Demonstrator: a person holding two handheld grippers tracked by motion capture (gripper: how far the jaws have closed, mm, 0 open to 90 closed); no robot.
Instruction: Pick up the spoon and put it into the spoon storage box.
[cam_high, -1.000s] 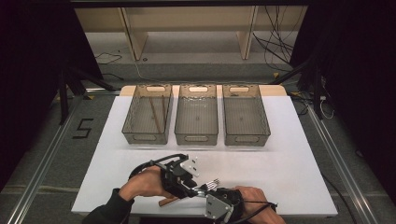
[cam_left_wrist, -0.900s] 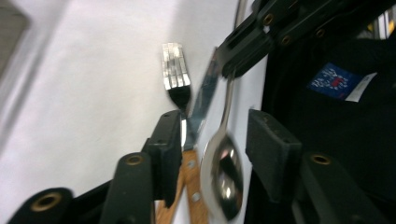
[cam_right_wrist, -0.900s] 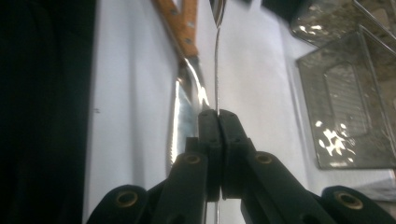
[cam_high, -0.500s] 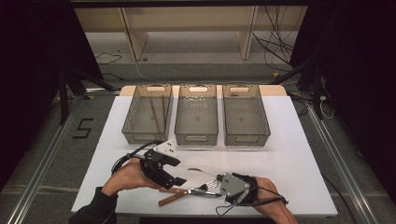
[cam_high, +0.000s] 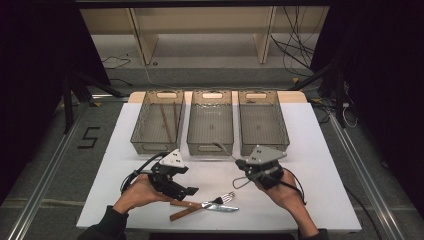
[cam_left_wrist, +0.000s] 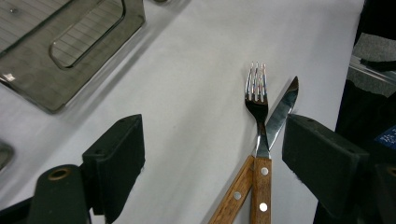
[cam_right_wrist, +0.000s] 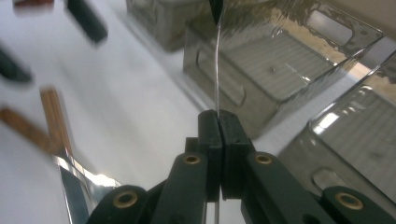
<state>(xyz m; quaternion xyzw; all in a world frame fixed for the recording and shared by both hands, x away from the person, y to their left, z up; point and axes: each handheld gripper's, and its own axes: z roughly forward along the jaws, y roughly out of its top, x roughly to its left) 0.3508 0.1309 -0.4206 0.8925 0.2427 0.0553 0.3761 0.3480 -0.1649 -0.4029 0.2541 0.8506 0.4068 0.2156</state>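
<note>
The right gripper (cam_high: 243, 163) has its jaws pressed together on a thin metal utensil (cam_right_wrist: 217, 70), seen edge-on; its far end rises ahead of the jaws toward the middle bin (cam_high: 211, 122). I cannot tell what kind of utensil it is.

The left gripper (cam_high: 189, 191) has just been opening, and its jaws stand wide apart with nothing pinched. Just ahead of them, nearer one jaw, a wooden-handled fork (cam_left_wrist: 258, 116) and knife (cam_left_wrist: 280, 114) lie crossed on the white table (cam_high: 310, 150).
</note>
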